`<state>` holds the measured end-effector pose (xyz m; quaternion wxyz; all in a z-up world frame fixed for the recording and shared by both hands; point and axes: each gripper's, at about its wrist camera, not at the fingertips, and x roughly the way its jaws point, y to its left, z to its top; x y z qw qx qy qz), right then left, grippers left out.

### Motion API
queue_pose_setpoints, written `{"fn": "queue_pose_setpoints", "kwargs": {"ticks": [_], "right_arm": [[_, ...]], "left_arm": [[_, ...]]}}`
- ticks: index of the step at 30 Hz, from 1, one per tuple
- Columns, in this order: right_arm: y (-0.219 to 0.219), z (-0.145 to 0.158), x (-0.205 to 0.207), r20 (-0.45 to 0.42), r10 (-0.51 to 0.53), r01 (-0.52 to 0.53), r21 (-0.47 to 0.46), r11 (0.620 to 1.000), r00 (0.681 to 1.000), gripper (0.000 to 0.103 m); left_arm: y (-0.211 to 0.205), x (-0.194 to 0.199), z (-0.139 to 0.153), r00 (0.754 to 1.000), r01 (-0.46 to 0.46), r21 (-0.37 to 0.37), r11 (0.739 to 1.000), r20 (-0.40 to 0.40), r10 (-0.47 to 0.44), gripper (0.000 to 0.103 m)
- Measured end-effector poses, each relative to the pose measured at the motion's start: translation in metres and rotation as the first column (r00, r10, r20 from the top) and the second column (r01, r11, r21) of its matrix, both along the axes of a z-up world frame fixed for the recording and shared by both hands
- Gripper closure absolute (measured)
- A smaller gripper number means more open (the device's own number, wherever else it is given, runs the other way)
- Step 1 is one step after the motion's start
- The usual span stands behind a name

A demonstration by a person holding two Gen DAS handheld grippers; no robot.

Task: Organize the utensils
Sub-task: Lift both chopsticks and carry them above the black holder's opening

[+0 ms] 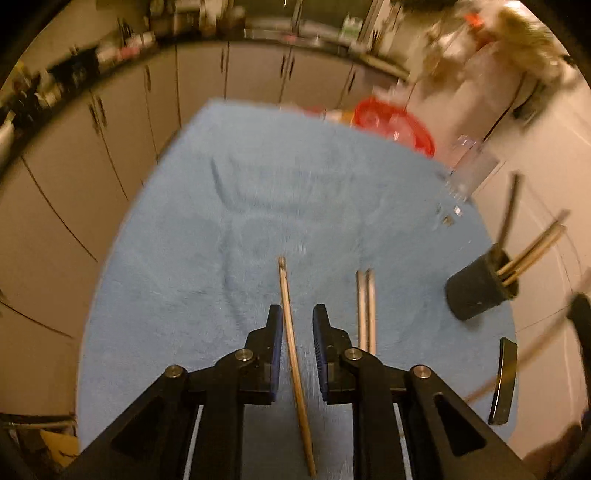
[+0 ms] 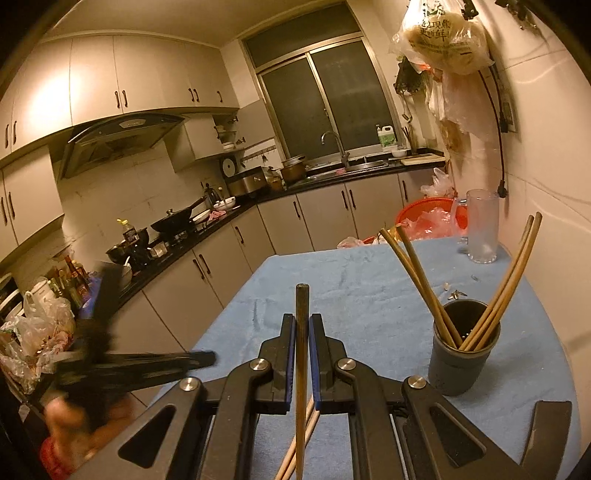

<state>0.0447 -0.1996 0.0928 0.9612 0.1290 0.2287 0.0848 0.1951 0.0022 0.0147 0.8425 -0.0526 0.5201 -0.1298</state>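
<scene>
Between the left gripper's [image 1: 297, 314] slightly parted black jaws lies a pale wooden chopstick [image 1: 291, 343] on the blue towel-covered table [image 1: 229, 206], touching one pad. Right gripper [image 2: 302, 323] clamps a dark chopstick [image 2: 301, 354]. Beyond it, right, stands the dark cylindrical holder [image 2: 460, 363] with chopsticks.

1. A blue cloth [image 2: 354, 280] covers the table; it shows creases near its middle.
2. A red basket [image 2: 430, 218] holding crumpled plastic sits at the table's far end.
3. A clear glass mug [image 2: 480, 225] stands on the cloth just beside the basket, near the wall.
4. A few small bits [image 2: 456, 294] lie on the cloth between the mug and the near end.
5. Plastic bags [image 2: 443, 35] hang on the right wall.
6. A wok [image 2: 175, 221] rests on the stove under a range hood [image 2: 118, 140].
7. A sink tap [image 2: 334, 142] stands before the dark window [image 2: 321, 99].
8. Pale cabinets [image 2: 229, 254] line the black counter.
</scene>
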Motion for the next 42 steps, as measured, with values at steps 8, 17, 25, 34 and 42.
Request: {"fn": "queue_pose_setpoints", "kwargs": {"ticks": [8, 17, 25, 34, 42], "right_arm": [[0.001, -0.003, 0.004, -0.013, 0.013, -0.013, -0.003, 1.000, 1.000, 0.095], [-0.001, -0.007, 0.009, -0.029, 0.015, -0.015, 0.004, 1.000, 0.999, 0.095], [-0.007, 0.002, 0.002, -0.001, 0.003, -0.003, 0.008, 1.000, 1.000, 0.095], [-0.012, 0.016, -0.015, 0.050, -0.011, 0.010, 0.020, 1.000, 0.999, 0.095], [-0.029, 0.022, -0.029, 0.077, -0.053, 0.050, 0.039, 0.998, 0.996, 0.095]], "left_arm": [[-0.024, 0.057, -0.059, 0.992, 0.003, 0.094, 0.996, -0.130, 0.009, 0.087], [-0.043, 0.075, -0.076, 0.993, -0.015, 0.172, 0.985, -0.117, 0.035, 0.097], [-0.017, 0.011, -0.013, 0.998, -0.001, 0.019, 1.000, 0.064, 0.000, 0.097], [-0.005, -0.067, 0.077, 0.958, 0.037, -0.071, 0.997, 0.287, -0.015, 0.096], [-0.011, -0.088, 0.105, 0.939, 0.075, -0.072, 0.995, 0.340, -0.046, 0.096]]}}
